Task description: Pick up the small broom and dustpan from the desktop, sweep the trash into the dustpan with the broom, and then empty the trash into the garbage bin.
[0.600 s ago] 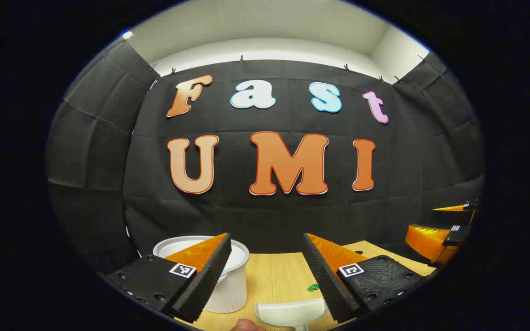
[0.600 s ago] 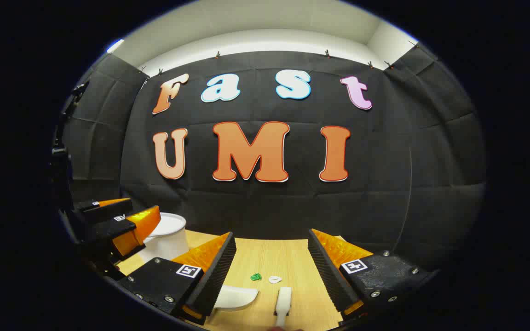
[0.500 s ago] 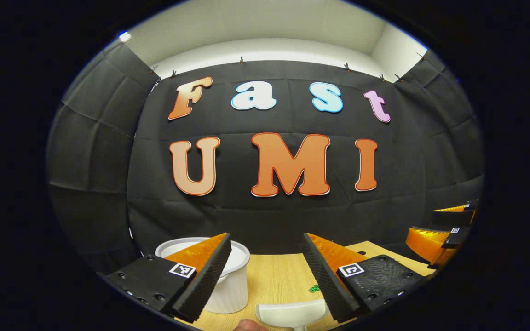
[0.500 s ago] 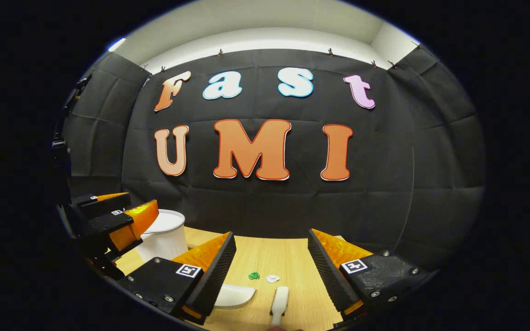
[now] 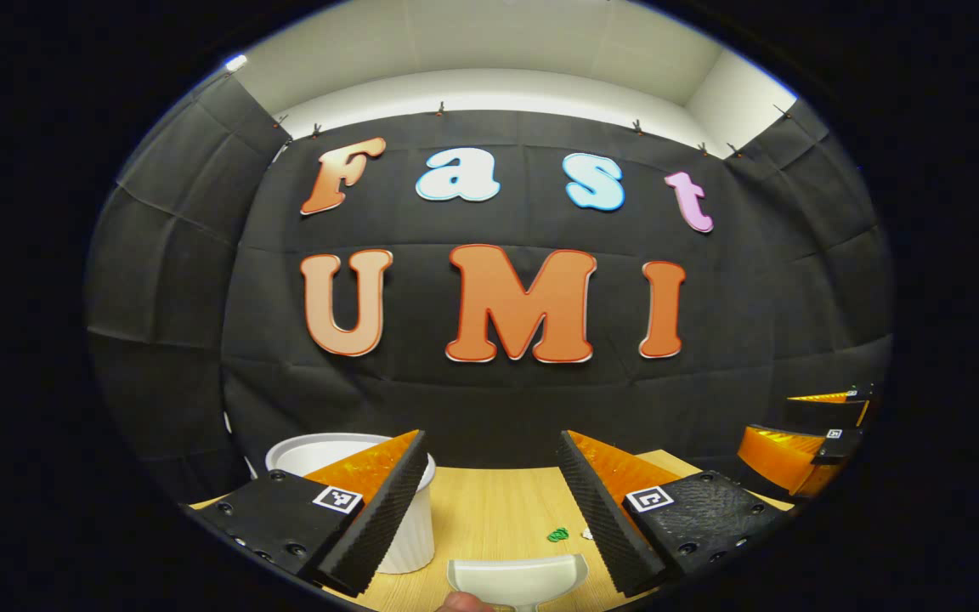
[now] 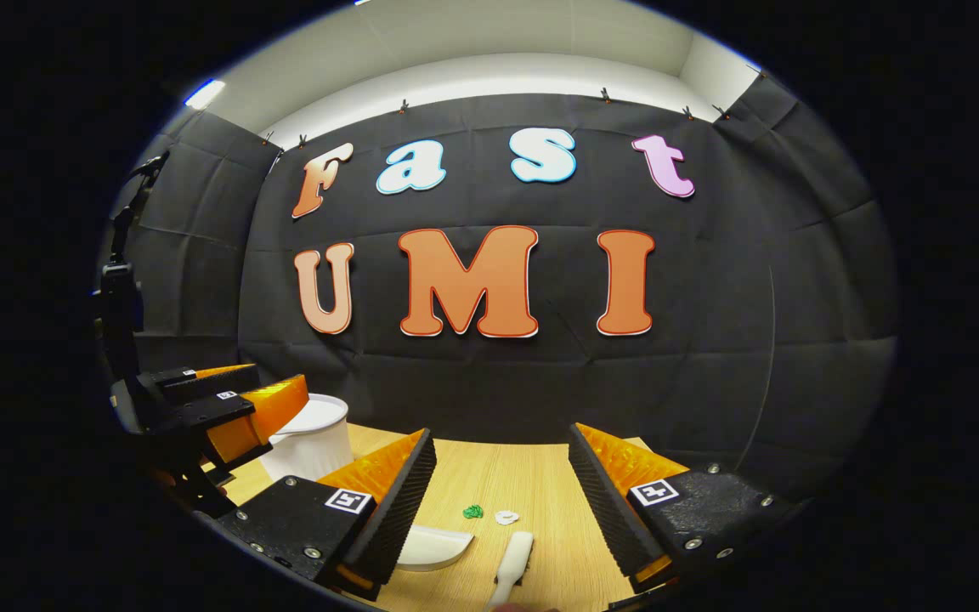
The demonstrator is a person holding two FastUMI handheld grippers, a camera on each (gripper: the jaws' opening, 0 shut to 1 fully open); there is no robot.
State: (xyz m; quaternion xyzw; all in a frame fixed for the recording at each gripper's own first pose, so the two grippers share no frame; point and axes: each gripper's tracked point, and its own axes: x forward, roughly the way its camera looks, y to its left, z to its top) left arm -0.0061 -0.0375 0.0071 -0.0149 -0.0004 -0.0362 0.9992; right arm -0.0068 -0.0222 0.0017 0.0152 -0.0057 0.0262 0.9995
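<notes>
A pale wooden surface (image 6: 532, 484) sits before the black cloth wall. The left gripper (image 5: 489, 510) and right gripper (image 6: 498, 514) hover above it, jaws wide, holding nothing. The white dustpan (image 5: 517, 580) lies below the left gripper beside the white bin (image 5: 409, 535). The right gripper view shows the broom (image 6: 513, 557) lying beside the dustpan, with green (image 6: 473, 512) and white (image 6: 506, 516) scraps just beyond.

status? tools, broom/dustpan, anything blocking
Left tool and right tool both open, empty, above the desk. Dustpan and broom lie ungrasped; green scrap and white scrap just beyond. Bin far left. Nothing blocking.
</notes>
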